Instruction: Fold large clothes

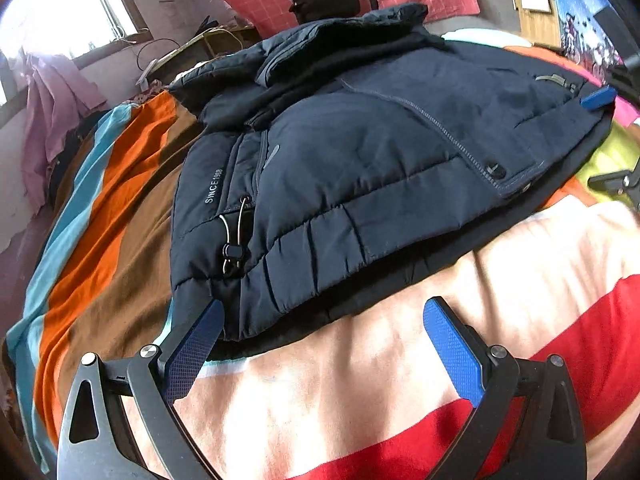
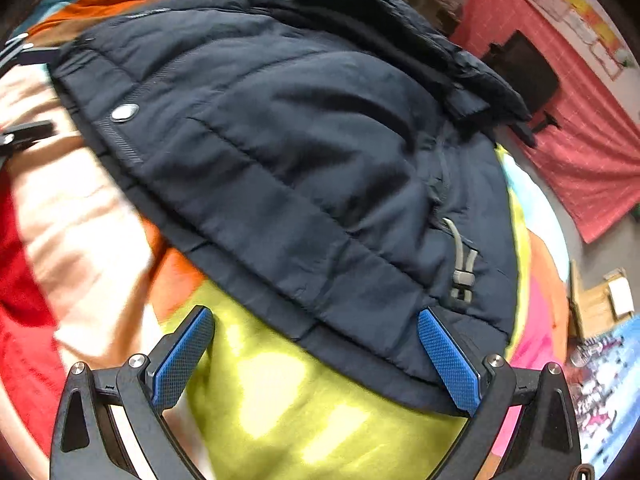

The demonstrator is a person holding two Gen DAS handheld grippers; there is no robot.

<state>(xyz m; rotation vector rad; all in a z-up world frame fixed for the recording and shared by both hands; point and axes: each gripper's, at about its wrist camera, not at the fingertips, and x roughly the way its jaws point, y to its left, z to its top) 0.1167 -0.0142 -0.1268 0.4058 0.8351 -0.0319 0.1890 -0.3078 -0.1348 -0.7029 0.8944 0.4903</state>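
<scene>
Lying collar away, hem toward both cameras, jacket [image 1: 360, 152], fingers [image 1: 452, 348] apart.

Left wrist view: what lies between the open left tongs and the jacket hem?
Only bare bedspread separates the left tongs from the jacket.

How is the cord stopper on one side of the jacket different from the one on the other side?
The left cord stopper is black on a thin cord loop; the right cord stopper is grey on a thicker grey cord. The left one sits near the "SINCE" lettering; the right one has no lettering nearby. Both hang near the jacket hem.
</scene>
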